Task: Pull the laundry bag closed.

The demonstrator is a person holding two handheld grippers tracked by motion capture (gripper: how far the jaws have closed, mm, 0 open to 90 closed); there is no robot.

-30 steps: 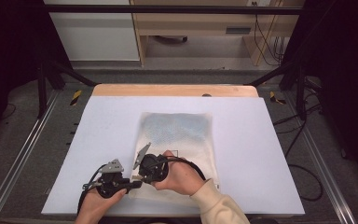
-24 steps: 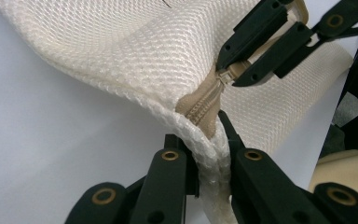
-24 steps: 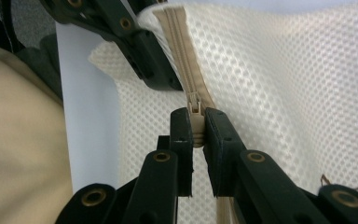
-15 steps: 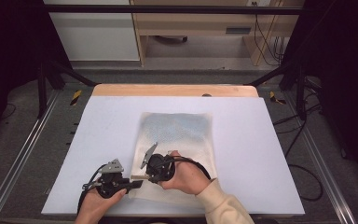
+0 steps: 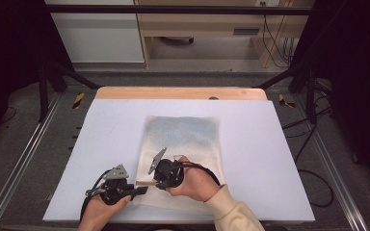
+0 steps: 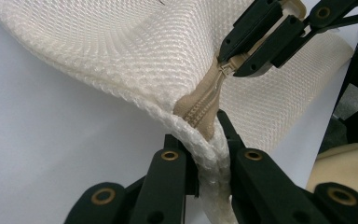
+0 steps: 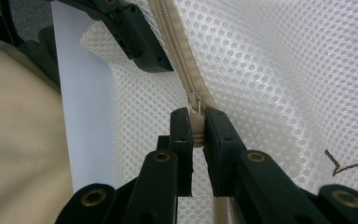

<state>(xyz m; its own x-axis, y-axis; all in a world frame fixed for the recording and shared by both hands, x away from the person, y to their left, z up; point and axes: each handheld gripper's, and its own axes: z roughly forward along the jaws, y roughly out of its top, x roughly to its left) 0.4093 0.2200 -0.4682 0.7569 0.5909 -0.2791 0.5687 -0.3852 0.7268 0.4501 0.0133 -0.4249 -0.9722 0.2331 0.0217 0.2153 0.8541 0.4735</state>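
Note:
A white mesh bag (image 5: 183, 134) lies flat on the white table (image 5: 270, 159), its near left corner lifted. My left gripper (image 5: 143, 191) is shut on that corner's hem (image 6: 209, 144), just at the end of the beige zipper (image 6: 205, 105). A short way along the zipper, my right gripper (image 5: 147, 183) is shut on the beige zipper pull (image 7: 197, 128). In the left gripper view the right gripper (image 6: 235, 67) holds the pull at the upper right. In the right gripper view the left gripper (image 7: 135, 32) sits at the top left beside the zipper (image 7: 177, 51).
The table has a wooden strip (image 5: 180, 93) along its far edge and metal rails (image 5: 24, 159) at both sides. A cream sleeve (image 5: 231, 214) comes in from the bottom. Bare table surface lies left and right of the bag.
My right gripper has shifted a little to the right with the zipper pull, away from the left gripper. The left gripper has stayed put on the corner.

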